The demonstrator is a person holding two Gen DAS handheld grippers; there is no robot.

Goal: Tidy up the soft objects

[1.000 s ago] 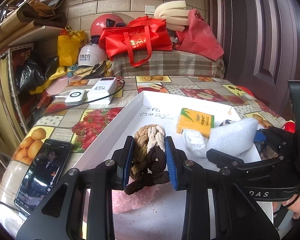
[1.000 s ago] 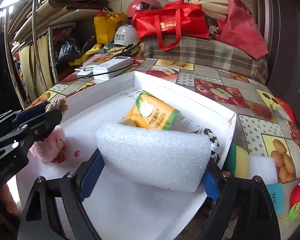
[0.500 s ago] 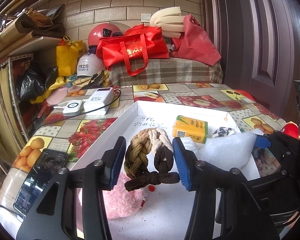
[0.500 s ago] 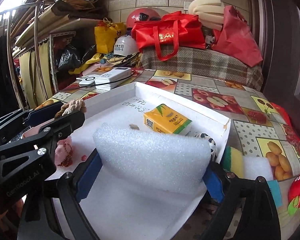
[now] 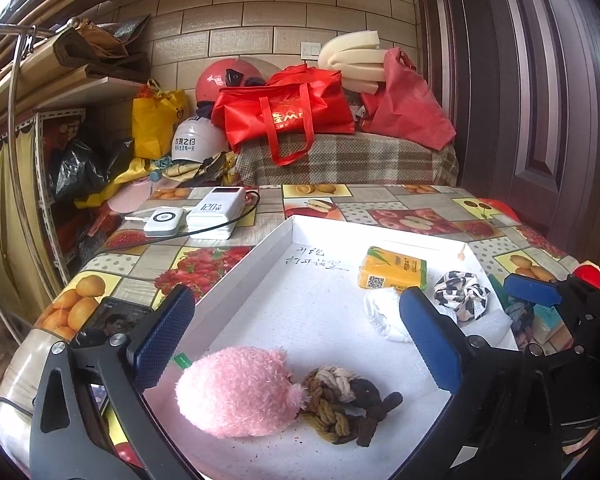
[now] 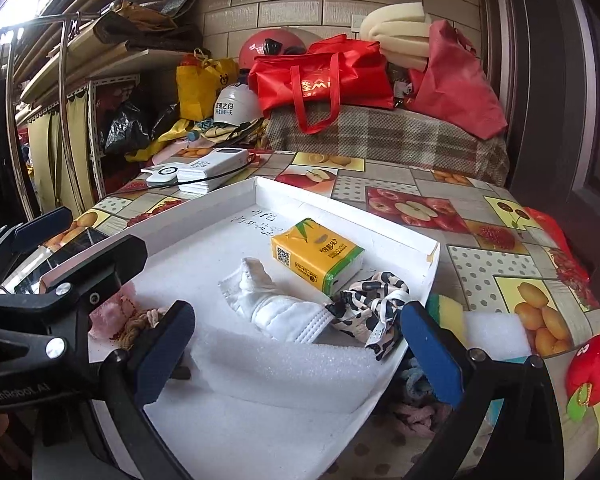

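Seeing both claws spread apart, empty: left claw (image 5: 296, 344), right claw (image 6: 296, 354). We've got braided band (image 5: 346, 408) touching pink plush (image 5: 236, 394) in tray (image 5: 300, 312), lower centre; foam block (image 6: 292, 364) lower centre too.

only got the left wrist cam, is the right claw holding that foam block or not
Observer: No. The right claw is open, and the foam block lies in the tray by its near edge, with the jaws wide on either side.
Operator: any soft stuff outside the tray on that side
Observer: Yes. A yellow-green sponge sits on the table just outside the tray's right wall, with a white foam piece next to it.
Operator: anything past those
Observer: A red plush toy lies further right on the tablecloth.
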